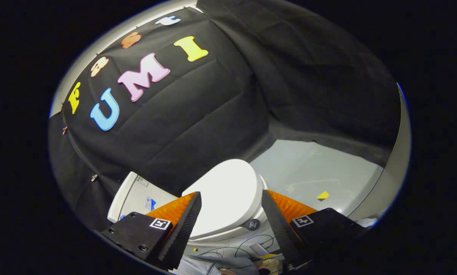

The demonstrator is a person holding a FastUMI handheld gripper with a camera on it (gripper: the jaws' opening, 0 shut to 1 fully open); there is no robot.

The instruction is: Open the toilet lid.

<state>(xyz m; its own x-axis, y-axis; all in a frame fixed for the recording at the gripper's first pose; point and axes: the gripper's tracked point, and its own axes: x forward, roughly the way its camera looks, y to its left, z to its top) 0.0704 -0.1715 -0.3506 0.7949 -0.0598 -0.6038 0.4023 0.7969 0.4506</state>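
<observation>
Just ahead of the tool point(231, 200), framed between its spread fingers point(185, 225), the white toilet lid point(228, 191) lies closed on the bowl. Nothing is pinched. The tank point(134, 196) stands against the black cloth wall point(197, 114).

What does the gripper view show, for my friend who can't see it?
A white toilet with its lid closed lies just ahead of the open gripper, apart from its two fingers. Behind it stands the tank; a yellow scrap lies on the grey floor.

A black quilted cloth wall point(197, 114) hangs behind, with a second dark cloth point(320, 76) meeting it at a corner. The floor point(312, 172) is pale grey and smooth, with a small yellow marker point(322, 195) on it. Thin dark cables point(247, 244) lie on the floor.
</observation>
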